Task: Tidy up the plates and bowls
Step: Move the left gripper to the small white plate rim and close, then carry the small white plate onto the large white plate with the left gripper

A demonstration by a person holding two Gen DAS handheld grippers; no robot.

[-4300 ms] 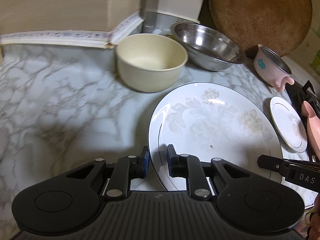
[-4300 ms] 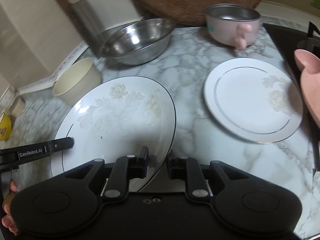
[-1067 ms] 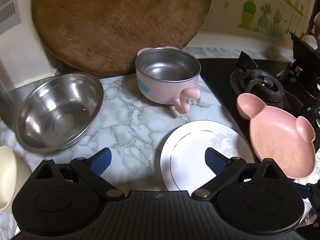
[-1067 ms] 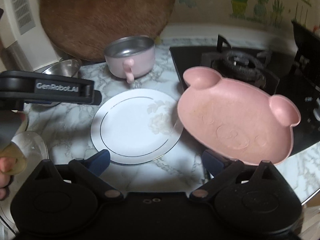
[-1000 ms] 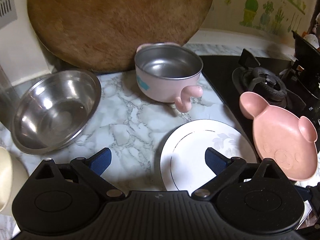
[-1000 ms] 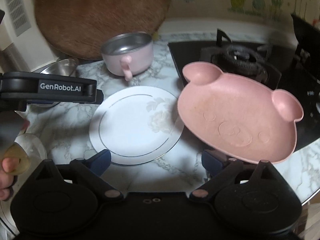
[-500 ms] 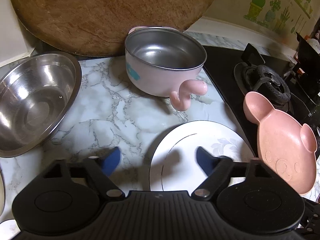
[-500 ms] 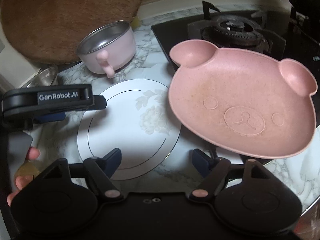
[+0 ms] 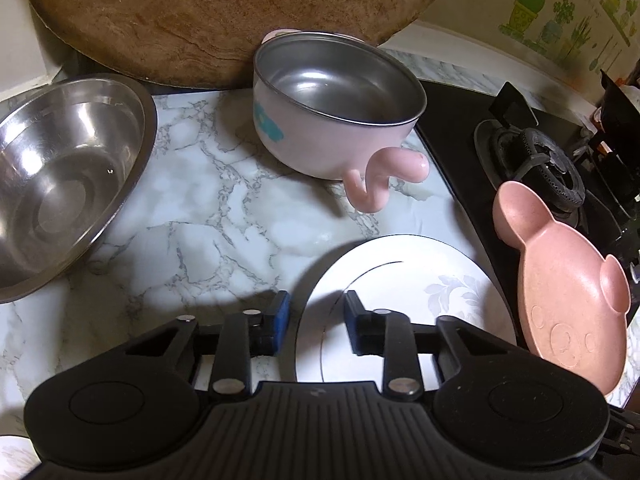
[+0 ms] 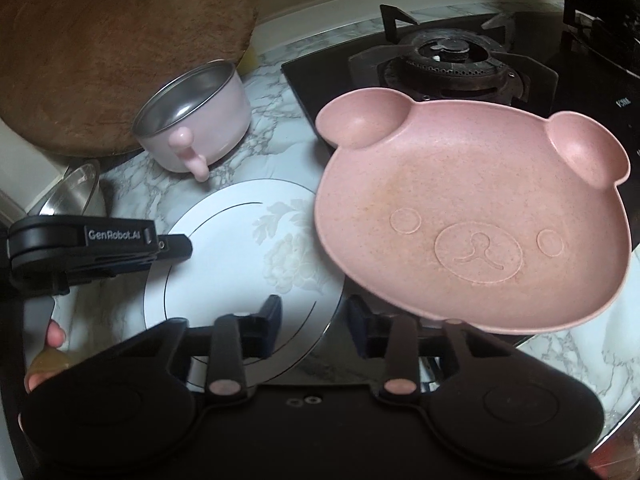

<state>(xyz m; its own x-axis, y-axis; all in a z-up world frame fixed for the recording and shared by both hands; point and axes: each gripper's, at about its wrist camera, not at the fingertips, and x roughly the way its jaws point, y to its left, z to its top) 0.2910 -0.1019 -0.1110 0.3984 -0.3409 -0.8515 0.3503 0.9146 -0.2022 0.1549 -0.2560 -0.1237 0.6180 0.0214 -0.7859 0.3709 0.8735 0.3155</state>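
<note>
The steel mixing bowl (image 9: 60,176), far left of the left jaws, is cut off by the frame edge, and in the right wrist view only a sliver of it (image 10: 70,194) is seen behind the other tool. The wooden board (image 9: 224,12) leaning at the back is cropped at the top. The near rim of the small white plate (image 9: 404,292) is hidden beneath the left gripper (image 9: 314,322), whose jaws are set with a narrow gap straddling the plate's left edge; whether the pads touch the rim cannot be told, and nothing is seen pinched between them. Beyond the jaws, the pink handled bowl (image 9: 332,108) is seen on the marble counter (image 9: 200,216). To the right of the jaws, the pink bear plate (image 9: 568,304) is seen overlapping the stove (image 9: 532,160) edge. In the right wrist view, the right gripper (image 10: 314,330) is held low over the white plate (image 10: 240,264), its jaws likewise narrowly parted with nothing visibly caught between them. The bear plate (image 10: 472,220) is seen ahead and right of these jaws, its near edge covering the right finger linkage; whether it rests on anything there cannot be made out. A bare fingertip (image 10: 54,336) is partly visible at the left edge.
</note>
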